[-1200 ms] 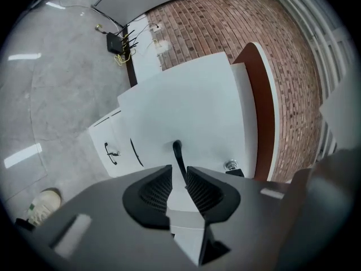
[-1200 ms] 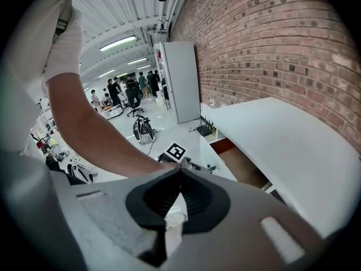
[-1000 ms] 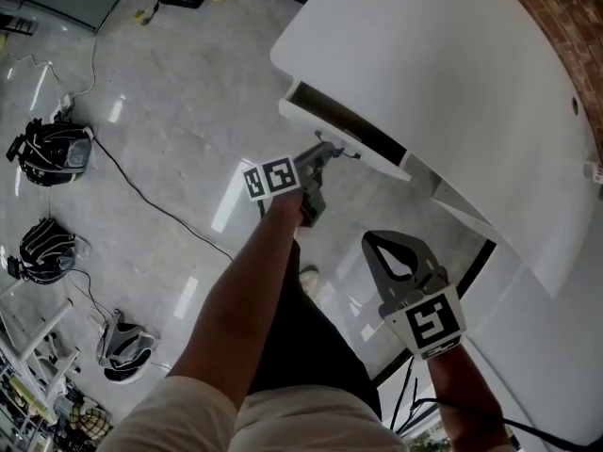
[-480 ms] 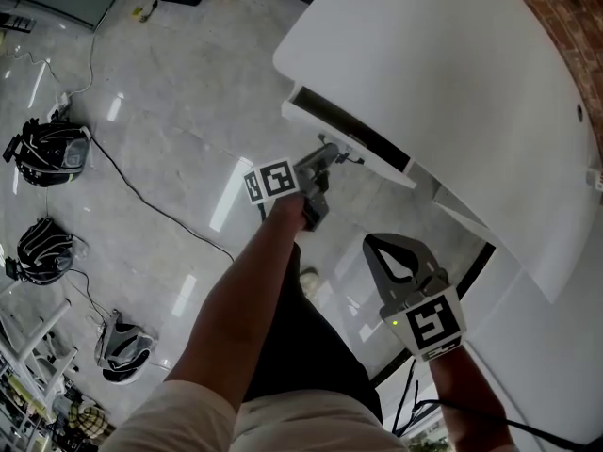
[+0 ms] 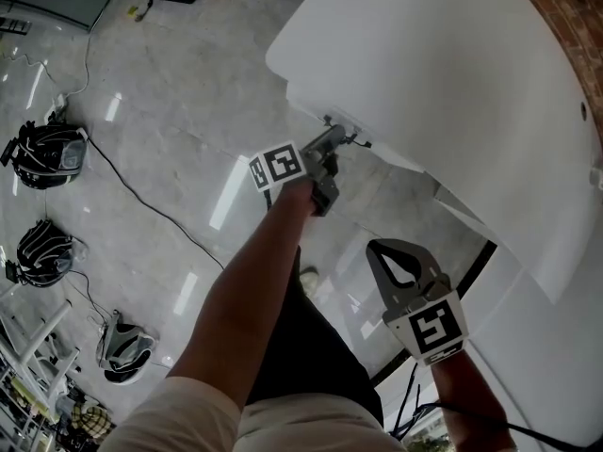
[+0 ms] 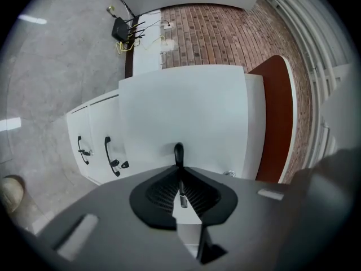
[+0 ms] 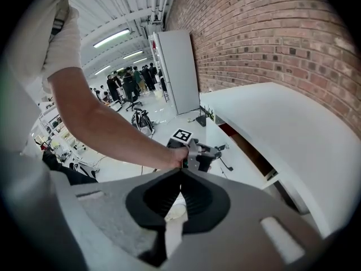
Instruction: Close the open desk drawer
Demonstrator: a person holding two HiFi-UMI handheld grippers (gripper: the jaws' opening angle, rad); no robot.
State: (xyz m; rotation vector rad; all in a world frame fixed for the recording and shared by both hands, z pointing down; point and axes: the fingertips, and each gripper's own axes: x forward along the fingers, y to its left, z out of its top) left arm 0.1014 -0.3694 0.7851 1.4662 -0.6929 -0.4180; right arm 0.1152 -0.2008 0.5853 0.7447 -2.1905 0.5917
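Head view, upper centre: the drawer (image 5: 391, 156) sits almost flush under the desk (image 5: 424, 55). The left gripper (image 6: 179, 165) is pinched on the handle (image 6: 178, 152). Best finished by pushing straight along the drawer's travel, without twisting. The right gripper (image 5: 400, 273), lower right, is closed and empty.

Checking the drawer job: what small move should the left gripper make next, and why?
Probably a short push straight in. The left gripper is shut on the drawer handle, and the drawer front looks nearly flush under the desk top, but the right gripper view shows a dark slit.
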